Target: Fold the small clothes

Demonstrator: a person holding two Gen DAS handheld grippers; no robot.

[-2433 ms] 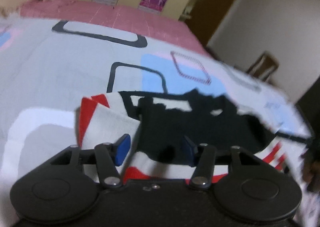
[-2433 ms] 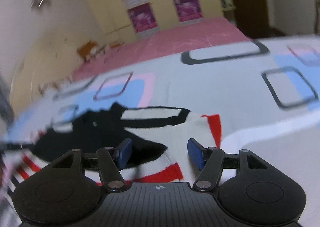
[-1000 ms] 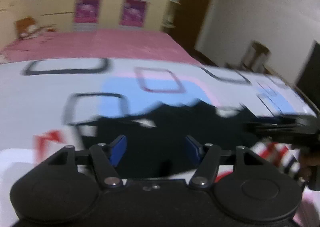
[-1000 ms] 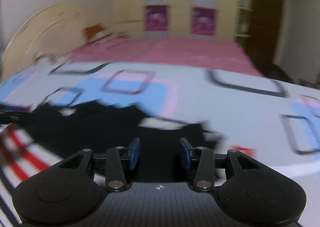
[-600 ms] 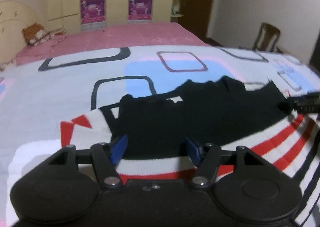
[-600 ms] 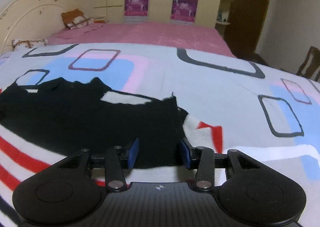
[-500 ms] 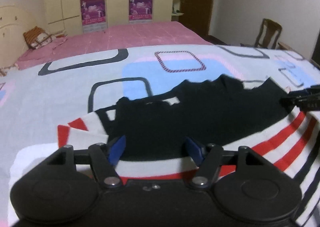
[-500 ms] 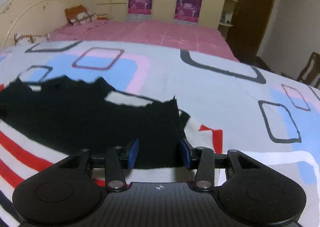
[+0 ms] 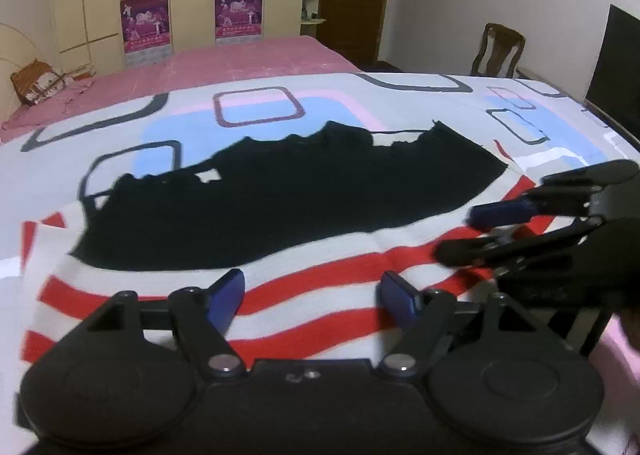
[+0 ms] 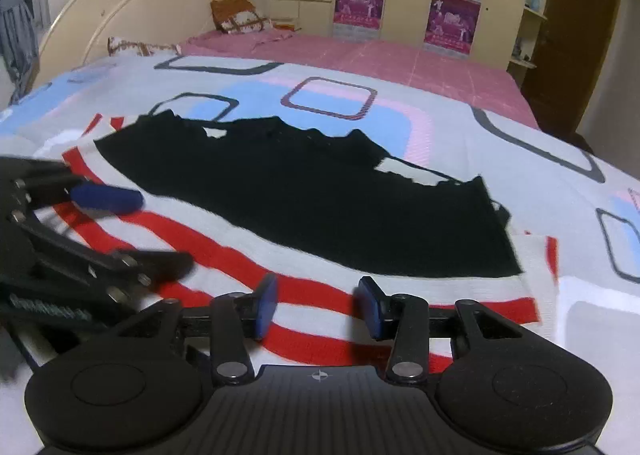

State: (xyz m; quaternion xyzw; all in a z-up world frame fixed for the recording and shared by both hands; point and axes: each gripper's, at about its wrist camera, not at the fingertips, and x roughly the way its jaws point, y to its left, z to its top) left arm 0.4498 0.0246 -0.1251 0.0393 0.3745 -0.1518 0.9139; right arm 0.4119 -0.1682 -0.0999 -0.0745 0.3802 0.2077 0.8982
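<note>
The striped garment (image 9: 320,267) was spread flat on the bedspread (image 9: 260,115), its black part far. The left gripper (image 9: 310,297) and right gripper (image 10: 318,307) were held apart, empty, over its near hem. A single layer could be pinched, skewing the fold.

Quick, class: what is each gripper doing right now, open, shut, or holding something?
Left gripper: open, holding nothing, above the striped garment.
Right gripper: open, holding nothing, over the same garment.
</note>
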